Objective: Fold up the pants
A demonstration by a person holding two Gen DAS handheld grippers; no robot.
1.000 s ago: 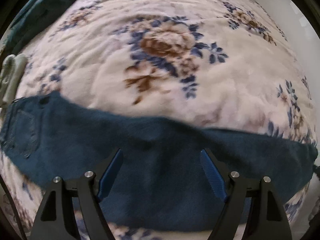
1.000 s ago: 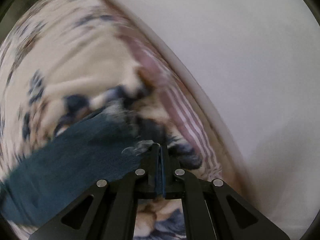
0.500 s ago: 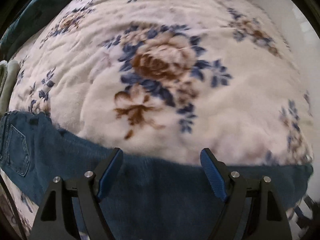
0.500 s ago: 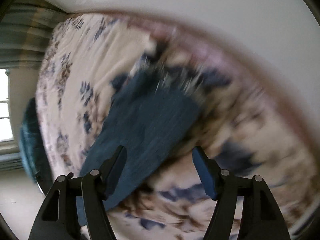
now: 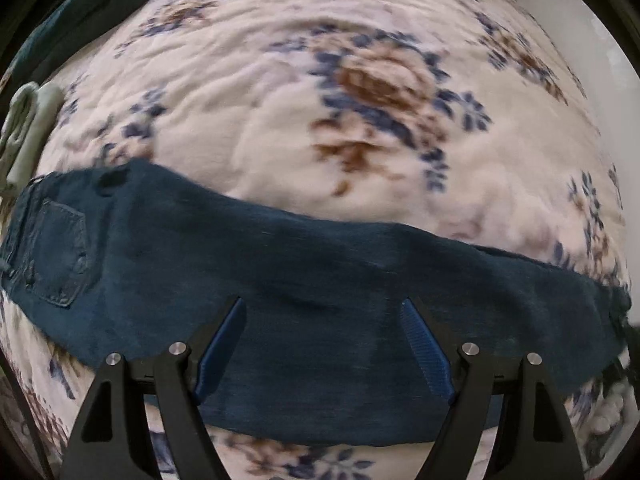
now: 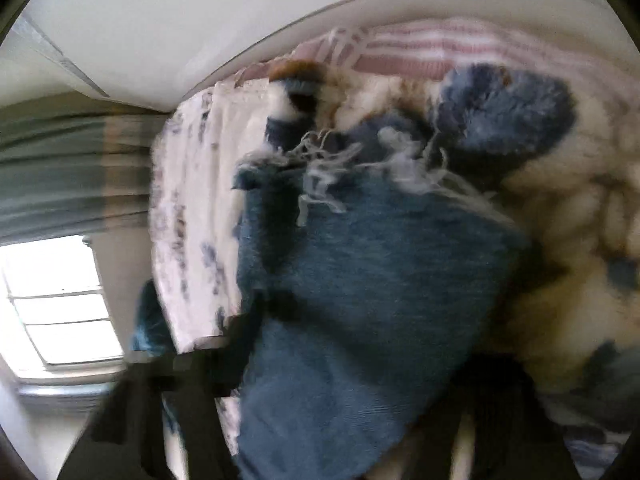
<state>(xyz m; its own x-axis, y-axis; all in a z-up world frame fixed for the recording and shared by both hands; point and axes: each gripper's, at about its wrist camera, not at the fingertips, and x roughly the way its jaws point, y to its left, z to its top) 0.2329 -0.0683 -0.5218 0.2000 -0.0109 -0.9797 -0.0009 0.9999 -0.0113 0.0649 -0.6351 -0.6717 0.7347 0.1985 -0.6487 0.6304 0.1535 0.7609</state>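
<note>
A pale green cloth (image 5: 28, 120) is seen at the far left of the bed, just beside the waist end of the pants (image 5: 320, 304). A dark teal cloth (image 5: 68, 12) is seen at the far left edge of the bed. Nothing is seen lying on top of the pants.

The bed is covered with a fluffy cream blanket (image 5: 320, 92) with blue and brown flowers. In the right wrist view a pink striped sheet (image 6: 432, 48) is seen under the far edge of the blanket, next to a white wall (image 6: 240, 20). A bright window (image 6: 60, 300) and a grey-green curtain (image 6: 60, 168) are seen on the left.

The dark blue pants are laid out long, from left to right, on the near part of the bed. A back pocket (image 5: 60, 252) is seen at the left end. The frayed hem (image 6: 360, 168) of the leg is seen up close in the right wrist view.

The left tongs (image 5: 324, 348) are held wide apart, just over the middle of the pants, and nothing is held in them. The right tongs (image 6: 320, 420) are blurred dark shapes low over the leg end, and whether they are wide or narrow cannot be told.
</note>
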